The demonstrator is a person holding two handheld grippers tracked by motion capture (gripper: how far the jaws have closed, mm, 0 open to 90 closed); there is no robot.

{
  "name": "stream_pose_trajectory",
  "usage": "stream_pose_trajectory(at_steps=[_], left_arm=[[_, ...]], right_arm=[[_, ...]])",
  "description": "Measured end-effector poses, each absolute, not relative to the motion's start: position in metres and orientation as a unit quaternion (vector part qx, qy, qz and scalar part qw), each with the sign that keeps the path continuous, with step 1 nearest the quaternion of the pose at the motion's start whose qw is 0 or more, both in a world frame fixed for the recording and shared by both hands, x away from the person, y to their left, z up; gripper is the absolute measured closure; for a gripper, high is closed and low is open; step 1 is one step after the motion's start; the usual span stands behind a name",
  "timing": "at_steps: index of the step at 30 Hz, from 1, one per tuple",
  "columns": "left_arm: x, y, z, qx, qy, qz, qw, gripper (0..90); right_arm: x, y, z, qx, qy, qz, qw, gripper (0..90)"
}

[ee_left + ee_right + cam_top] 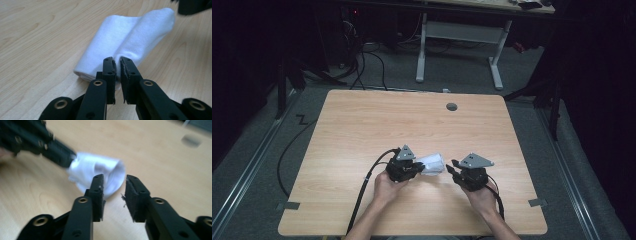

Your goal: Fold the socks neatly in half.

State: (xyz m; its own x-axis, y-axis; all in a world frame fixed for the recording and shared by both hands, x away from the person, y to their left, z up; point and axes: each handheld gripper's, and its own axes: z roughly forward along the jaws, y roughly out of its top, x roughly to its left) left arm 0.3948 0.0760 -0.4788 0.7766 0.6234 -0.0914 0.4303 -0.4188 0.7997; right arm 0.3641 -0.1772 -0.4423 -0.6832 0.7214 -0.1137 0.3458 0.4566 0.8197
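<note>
On the near half of the wooden worktop, the left claw is clamped on a fold of a white cloth, its two black jaws pressed nearly together with the pinched fabric between them. The cloth is folded or loosely rolled into a short bundle (two soft ridges run along its length in the left gripper view) and lies on the worktop, reaching away from that claw toward the right. In the high view it sits between the two hands, touching the left claw. Just right of the cloth is the right claw, its jaws standing apart with nothing between them. In the blurred right gripper view the right claw seems just short of the cloth's rounded end.
</note>
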Motion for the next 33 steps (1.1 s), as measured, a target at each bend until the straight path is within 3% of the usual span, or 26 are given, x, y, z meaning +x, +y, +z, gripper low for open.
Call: stream_pose_trajectory(at_steps=[5,10,14,21,26,33], left_arm=[[0.399,0.078,-0.479,0.829,0.325,0.112,0.442,81.5],[0.399,0.081,-0.478,0.83,0.327,0.111,0.439,79.8],[0.398,0.086,-0.478,0.829,0.339,0.085,0.436,68.4],[0.389,0.098,-0.467,0.808,0.36,0.086,0.458,55.9],[0.394,0.08,-0.453,0.813,0.357,0.112,0.445,47.4],[0.409,0.067,-0.464,0.805,0.405,0.103,0.421,46.9]], right_arm=[[0.385,-0.16,-0.427,0.32,0.817,0.435,0.202,72.1],[0.417,-0.137,-0.443,0.34,0.836,0.402,0.153,71.3],[0.423,-0.131,-0.463,0.351,0.846,0.379,0.128,69.4],[0.423,-0.133,-0.471,0.349,0.848,0.376,0.134,67.6],[0.42,-0.134,-0.474,0.348,0.845,0.38,0.142,66.0],[0.419,-0.137,-0.478,0.351,0.838,0.391,0.144,63.6]])
